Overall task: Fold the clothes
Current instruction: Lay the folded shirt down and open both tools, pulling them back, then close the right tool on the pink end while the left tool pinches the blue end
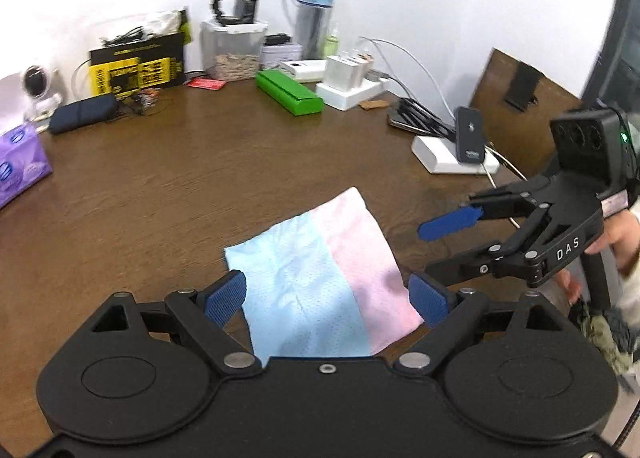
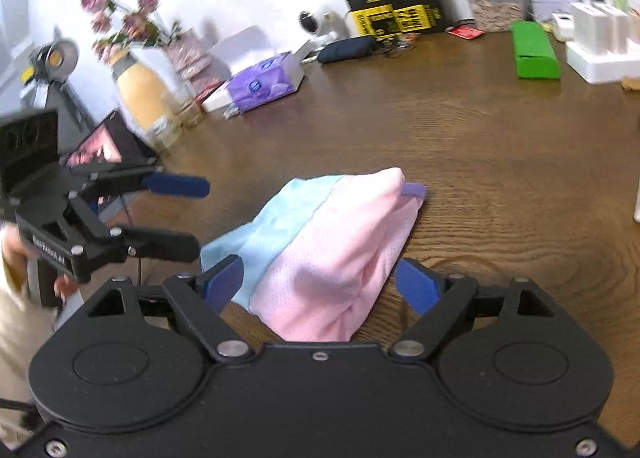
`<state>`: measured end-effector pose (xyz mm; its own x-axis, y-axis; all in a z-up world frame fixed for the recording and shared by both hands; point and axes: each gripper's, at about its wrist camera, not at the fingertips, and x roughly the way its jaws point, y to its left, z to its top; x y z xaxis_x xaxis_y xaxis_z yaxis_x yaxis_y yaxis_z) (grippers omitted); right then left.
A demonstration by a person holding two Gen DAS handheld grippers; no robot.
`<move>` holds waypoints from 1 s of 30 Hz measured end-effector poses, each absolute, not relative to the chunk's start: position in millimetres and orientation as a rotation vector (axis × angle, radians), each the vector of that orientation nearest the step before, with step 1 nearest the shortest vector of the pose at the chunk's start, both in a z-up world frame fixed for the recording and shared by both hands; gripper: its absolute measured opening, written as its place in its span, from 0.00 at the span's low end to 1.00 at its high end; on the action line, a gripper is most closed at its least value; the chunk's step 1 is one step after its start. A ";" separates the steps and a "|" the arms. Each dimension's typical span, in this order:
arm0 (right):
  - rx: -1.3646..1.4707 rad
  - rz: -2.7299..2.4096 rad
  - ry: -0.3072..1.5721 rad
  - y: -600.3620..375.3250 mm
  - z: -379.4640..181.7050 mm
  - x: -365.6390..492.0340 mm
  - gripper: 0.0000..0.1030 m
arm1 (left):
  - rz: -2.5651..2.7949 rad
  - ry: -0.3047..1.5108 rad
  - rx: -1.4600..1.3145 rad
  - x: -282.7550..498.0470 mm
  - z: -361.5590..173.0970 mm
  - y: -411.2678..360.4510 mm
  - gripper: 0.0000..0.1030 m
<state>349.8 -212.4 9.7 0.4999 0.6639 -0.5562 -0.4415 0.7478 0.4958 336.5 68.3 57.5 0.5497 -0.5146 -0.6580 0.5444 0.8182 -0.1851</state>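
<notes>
Folded pink-and-blue garment [image 1: 320, 278], near edge hidden, lies between spread left gripper [image 1: 326, 298] fingers; right gripper [image 1: 432, 250], lettered "DAS", also spread, empty.

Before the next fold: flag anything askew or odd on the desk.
The garment is not flat: in the right wrist view its pink half bulges, a purple bit pokes out at its far corner, and the blue half is creased. Both grippers are open, holding nothing.
</notes>
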 end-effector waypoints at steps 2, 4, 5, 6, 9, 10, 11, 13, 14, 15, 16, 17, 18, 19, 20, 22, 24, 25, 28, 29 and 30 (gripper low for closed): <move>0.374 0.661 0.790 -216.1 3.9 344.4 0.87 | -0.611 0.746 0.008 333.4 55.2 74.0 0.93; 0.441 0.639 0.778 -219.8 -1.9 339.0 0.89 | -0.579 0.718 -0.016 326.8 51.3 78.2 0.98; 0.475 0.629 0.772 -221.7 -4.7 336.3 0.89 | -0.559 0.702 -0.018 325.0 48.9 78.3 1.00; 0.508 0.618 0.766 -223.6 -7.6 333.6 0.90 | -0.538 0.686 -0.020 323.2 46.6 78.4 1.00; 0.601 0.585 0.748 -229.1 -16.0 325.8 0.94 | -0.481 0.636 -0.038 311.8 39.2 78.6 1.00; 0.607 0.578 0.749 -230.7 -17.9 324.2 0.94 | -0.479 0.638 -0.039 311.3 38.9 78.7 1.00; 0.613 0.570 0.751 -232.3 -19.8 322.6 0.95 | -0.475 0.652 -0.043 310.0 37.4 77.4 1.00; 0.625 0.554 0.754 -235.5 -23.6 319.5 0.95 | -0.476 0.670 -0.041 307.6 35.5 74.7 1.00; 0.627 0.547 0.756 -237.0 -25.3 318.3 0.95 | -0.487 0.677 -0.009 304.5 34.3 70.4 1.00; 0.614 0.543 0.761 -238.2 -26.7 317.9 0.95 | -0.491 0.678 0.004 303.3 33.0 69.2 1.00; 0.605 0.540 0.765 -239.3 -28.0 318.0 0.95 | -0.496 0.685 0.025 302.1 30.6 66.0 1.00; 0.604 0.540 0.766 -239.6 -28.7 319.2 0.95 | -0.497 0.690 0.033 302.3 29.1 64.6 1.00; 0.603 0.540 0.767 -240.0 -29.4 320.4 0.95 | -0.498 0.694 0.041 302.6 27.4 63.3 1.00; 0.603 0.541 0.767 -240.0 -30.0 321.9 0.95 | -0.494 0.699 0.046 303.5 24.3 62.2 1.00; 0.605 0.545 0.765 -239.1 -30.3 323.9 0.96 | -0.490 0.701 0.044 305.1 23.3 61.7 1.00; 0.607 0.552 0.763 -237.5 -30.7 327.9 0.98 | -0.493 0.704 0.029 309.7 22.2 62.8 1.00; 0.586 0.583 0.781 -231.5 -30.7 341.3 0.98 | -0.509 0.715 0.009 316.9 24.6 63.9 1.00; 0.569 0.593 0.799 -227.8 -31.1 349.7 0.98 | -0.533 0.738 -0.026 327.7 26.1 66.4 1.00; 0.528 0.585 0.858 -217.3 -31.4 374.4 0.98 | -0.501 0.824 -0.106 354.4 23.2 74.1 1.00; 0.520 0.582 0.871 -214.6 -31.5 380.4 0.98 | -0.485 0.846 -0.123 361.1 21.1 76.5 1.00; 0.515 0.585 0.881 -212.3 -32.0 384.2 0.98 | -0.482 0.864 -0.139 366.6 18.9 78.6 1.00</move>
<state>384.2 -212.3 -32.0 0.5026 0.6608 -0.5575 -0.2571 0.7299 0.6333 366.6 78.6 18.9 0.5500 -0.4609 -0.6964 0.3507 0.8843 -0.3082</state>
